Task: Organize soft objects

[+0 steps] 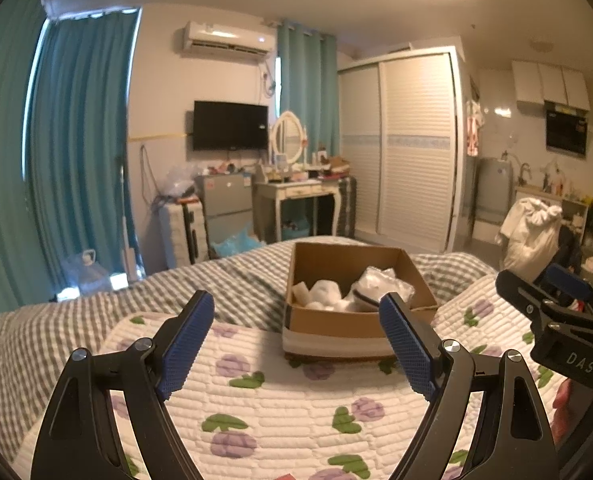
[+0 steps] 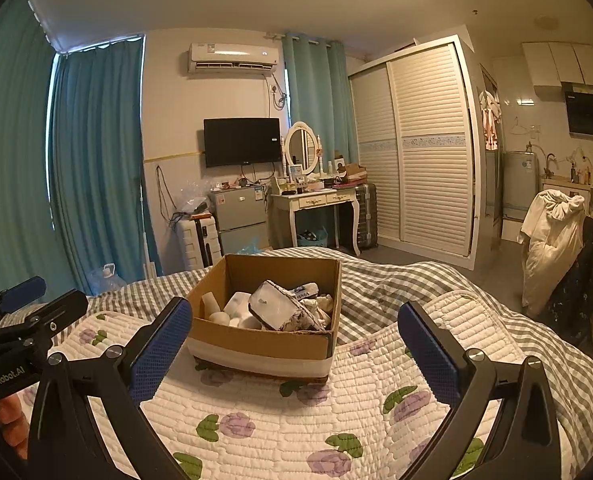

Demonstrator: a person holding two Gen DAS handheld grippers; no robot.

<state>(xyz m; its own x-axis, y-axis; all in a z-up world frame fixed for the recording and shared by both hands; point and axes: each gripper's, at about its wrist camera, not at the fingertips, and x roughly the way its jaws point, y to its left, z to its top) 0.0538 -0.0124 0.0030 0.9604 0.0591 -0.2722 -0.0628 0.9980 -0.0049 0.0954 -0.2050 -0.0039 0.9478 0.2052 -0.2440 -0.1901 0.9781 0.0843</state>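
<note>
An open cardboard box (image 1: 328, 326) (image 2: 256, 344) sits on the white floral quilt (image 1: 280, 404) (image 2: 336, 412) on the bed. It holds white soft items (image 1: 324, 292) (image 2: 236, 308) and a plastic-wrapped bundle (image 1: 380, 286) (image 2: 280, 310). My left gripper (image 1: 296, 340) is open and empty, held above the quilt just in front of the box. My right gripper (image 2: 296, 344) is open and empty, also facing the box from close by. The right gripper's body (image 1: 560, 316) shows at the right of the left wrist view; the left gripper's body (image 2: 20, 320) shows at the left of the right wrist view.
A grey checked blanket (image 1: 224, 280) (image 2: 388, 280) covers the bed beyond the quilt. Behind stand a small fridge (image 2: 240, 216), a dressing table (image 2: 320, 200), a suitcase (image 2: 198, 240), a wardrobe (image 2: 416, 148), teal curtains (image 2: 92, 160) and a chair with white clothing (image 2: 552, 240).
</note>
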